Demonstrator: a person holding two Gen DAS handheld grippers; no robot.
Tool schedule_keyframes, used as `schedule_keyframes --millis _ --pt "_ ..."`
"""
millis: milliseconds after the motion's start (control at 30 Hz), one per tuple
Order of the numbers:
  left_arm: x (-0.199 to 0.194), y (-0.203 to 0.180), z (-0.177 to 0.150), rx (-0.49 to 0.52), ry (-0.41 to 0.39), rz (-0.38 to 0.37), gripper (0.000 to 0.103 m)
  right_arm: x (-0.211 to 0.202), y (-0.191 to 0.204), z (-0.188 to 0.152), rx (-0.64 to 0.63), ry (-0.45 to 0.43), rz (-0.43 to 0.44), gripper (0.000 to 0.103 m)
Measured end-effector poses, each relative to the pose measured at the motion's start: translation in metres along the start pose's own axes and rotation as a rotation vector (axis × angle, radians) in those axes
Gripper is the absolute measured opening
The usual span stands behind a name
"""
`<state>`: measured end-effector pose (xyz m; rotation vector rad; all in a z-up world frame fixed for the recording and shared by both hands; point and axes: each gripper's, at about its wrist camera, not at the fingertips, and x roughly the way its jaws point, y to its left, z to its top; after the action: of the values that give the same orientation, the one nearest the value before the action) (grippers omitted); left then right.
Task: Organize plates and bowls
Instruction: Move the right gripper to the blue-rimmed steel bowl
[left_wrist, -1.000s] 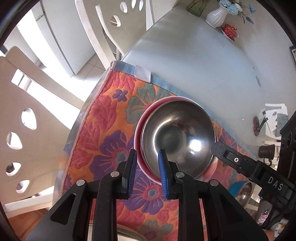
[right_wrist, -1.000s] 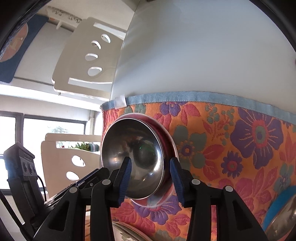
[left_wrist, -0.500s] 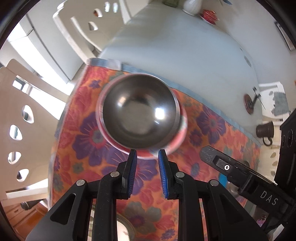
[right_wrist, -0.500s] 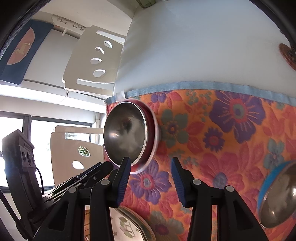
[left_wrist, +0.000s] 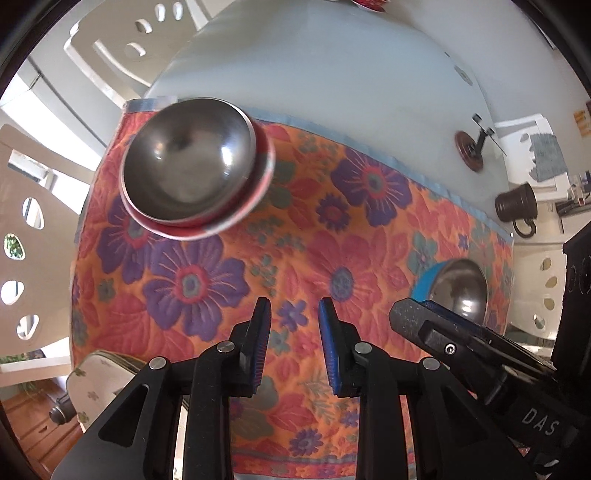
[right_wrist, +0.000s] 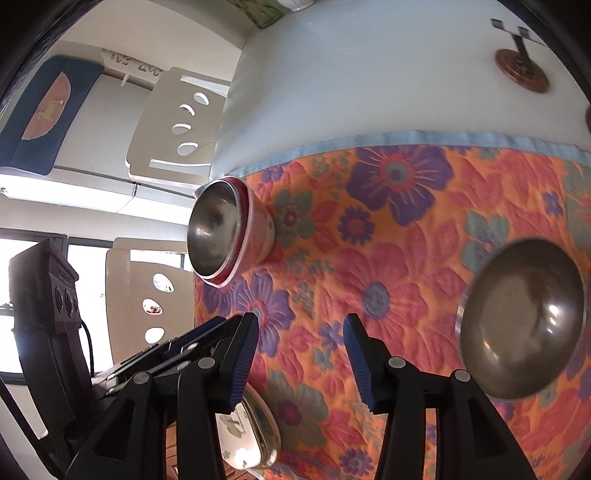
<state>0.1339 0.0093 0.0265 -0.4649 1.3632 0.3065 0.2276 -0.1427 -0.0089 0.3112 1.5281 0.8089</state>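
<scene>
Blue ribbed pads on both tools, nothing between either pair. Left gripper (left_wrist: 293, 343): jaws opening, a narrow gap, floral cloth (left_wrist: 332, 236) visible through it. Right gripper (right_wrist: 301, 360): jaws also opening, gap wider, empty.

Outward from the left tool: steel bowl (left_wrist: 188, 162) nested in a red-rimmed bowl (left_wrist: 264, 173), sitting at the far left corner of the cloth, well apart from both grippers. That stack reads as set down and finished.

Outward from the right tool: blue-rimmed steel bowl (right_wrist: 521, 321) lying alone on the cloth, off to the right of the jaws and near. Likely the next piece to move.

Near edge of the cloth: flower-printed plate (right_wrist: 247, 432), partly hidden under the left finger of the right tool.

Judgement on doing it well: widen the right jaws further before reaching, straddle the near rim wall, one pad inside and one outside. Steel is slick; pinch low on the wall. Lift level, lower it square onto the stack.
</scene>
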Motion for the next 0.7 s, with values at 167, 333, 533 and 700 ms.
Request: schedule_keyframes --millis 167,333,533,700 --pt "0.002 -0.019 -0.009 0.028 0.006 -0.003 0.024 -0.014 -0.016 -0.009 0.018 -0.013 0.003 0.046" --pt "0.006 -0.034 -0.018 0.047 0.025 -0.003 0.026 -0.025 -0.03 -0.019 0.028 -0.015 0.007 0.046" --pt "0.009 -0.045 -0.025 0.048 0.037 -0.001 0.027 -0.035 -0.051 -0.032 0.057 -0.004 0.021 0.047" --pt "0.012 -0.056 -0.029 0.037 0.046 0.006 0.032 -0.056 -0.072 -0.043 0.105 -0.029 0.058 0.051"
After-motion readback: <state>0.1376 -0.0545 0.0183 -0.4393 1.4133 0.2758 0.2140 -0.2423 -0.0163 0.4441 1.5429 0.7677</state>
